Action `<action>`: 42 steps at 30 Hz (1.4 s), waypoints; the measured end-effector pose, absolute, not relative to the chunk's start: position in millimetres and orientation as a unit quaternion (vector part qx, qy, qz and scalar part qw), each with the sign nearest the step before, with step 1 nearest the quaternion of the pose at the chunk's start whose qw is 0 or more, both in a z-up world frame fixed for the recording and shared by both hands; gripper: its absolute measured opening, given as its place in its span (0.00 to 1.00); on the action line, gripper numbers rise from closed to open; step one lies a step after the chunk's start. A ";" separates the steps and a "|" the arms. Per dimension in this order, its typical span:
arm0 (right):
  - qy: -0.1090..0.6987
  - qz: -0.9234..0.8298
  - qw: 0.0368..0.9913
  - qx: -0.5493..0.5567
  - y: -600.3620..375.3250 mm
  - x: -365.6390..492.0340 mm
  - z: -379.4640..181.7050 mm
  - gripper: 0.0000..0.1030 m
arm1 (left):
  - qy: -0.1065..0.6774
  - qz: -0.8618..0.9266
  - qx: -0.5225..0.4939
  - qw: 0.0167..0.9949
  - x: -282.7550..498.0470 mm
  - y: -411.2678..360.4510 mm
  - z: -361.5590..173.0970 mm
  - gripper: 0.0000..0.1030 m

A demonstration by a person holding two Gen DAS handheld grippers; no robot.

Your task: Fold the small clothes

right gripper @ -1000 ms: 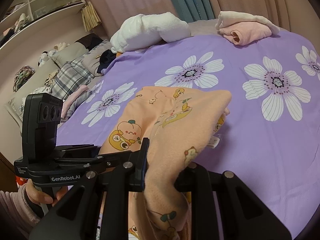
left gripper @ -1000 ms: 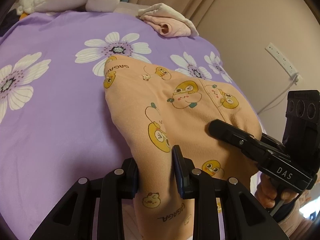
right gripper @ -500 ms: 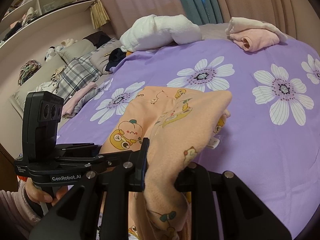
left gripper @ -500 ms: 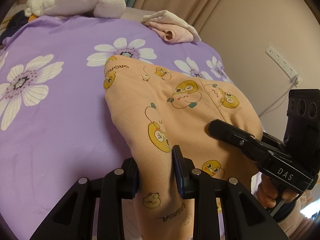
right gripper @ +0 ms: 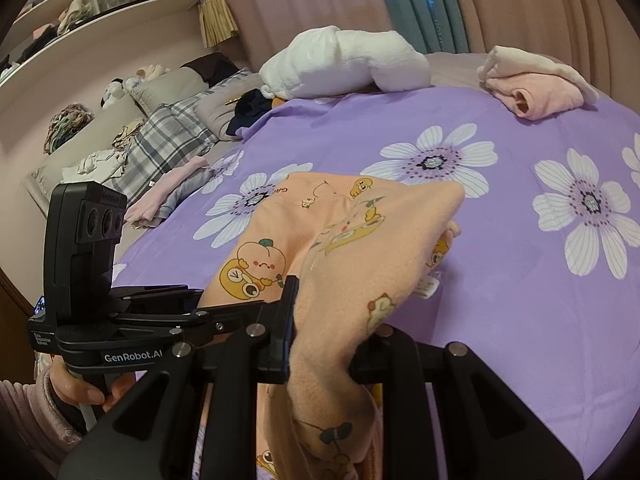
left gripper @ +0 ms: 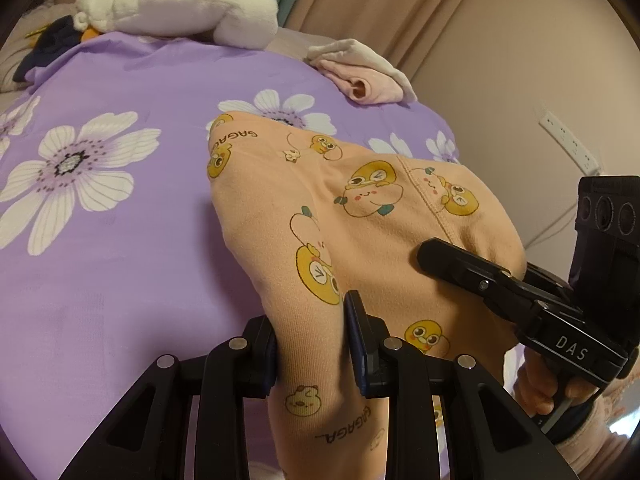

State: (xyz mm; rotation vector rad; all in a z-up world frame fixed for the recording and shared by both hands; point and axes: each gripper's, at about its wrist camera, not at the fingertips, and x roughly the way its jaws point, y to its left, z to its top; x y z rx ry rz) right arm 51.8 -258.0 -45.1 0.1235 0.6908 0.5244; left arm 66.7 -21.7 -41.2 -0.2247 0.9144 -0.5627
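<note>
Both claws — left gripper point(left gripper: 310, 344) and right gripper point(right gripper: 324, 344) — stay pinched on the peach cartoon-print fleece garment point(left gripper: 360, 216), carrying its near edge forward over the purple flowered bedsheet point(left gripper: 120, 260) — the fold is underway.

Black tongs point(left gripper: 310, 344), silver screws, pink fuzzy sleeve point(right gripper: 28, 412)

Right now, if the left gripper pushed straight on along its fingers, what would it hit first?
The peach garment that the left gripper already pinches, bunched just ahead. Beyond it, probably the purple sheet; depth is unclear.
</note>
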 end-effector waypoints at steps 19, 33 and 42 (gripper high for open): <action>0.330 0.278 0.901 0.043 -222.9 77.6 -41.1 0.20 | 0.430 -0.242 -0.119 0.862 81.7 6.6 -40.5 0.27; 0.338 0.281 0.897 0.045 -211.3 97.3 -47.4 0.20 | 0.438 -0.233 -0.120 0.860 104.0 15.5 -46.2 0.27; 0.343 0.281 0.895 0.048 -208.9 109.7 -52.4 0.20 | 0.445 -0.230 -0.120 0.857 117.1 17.5 -50.6 0.27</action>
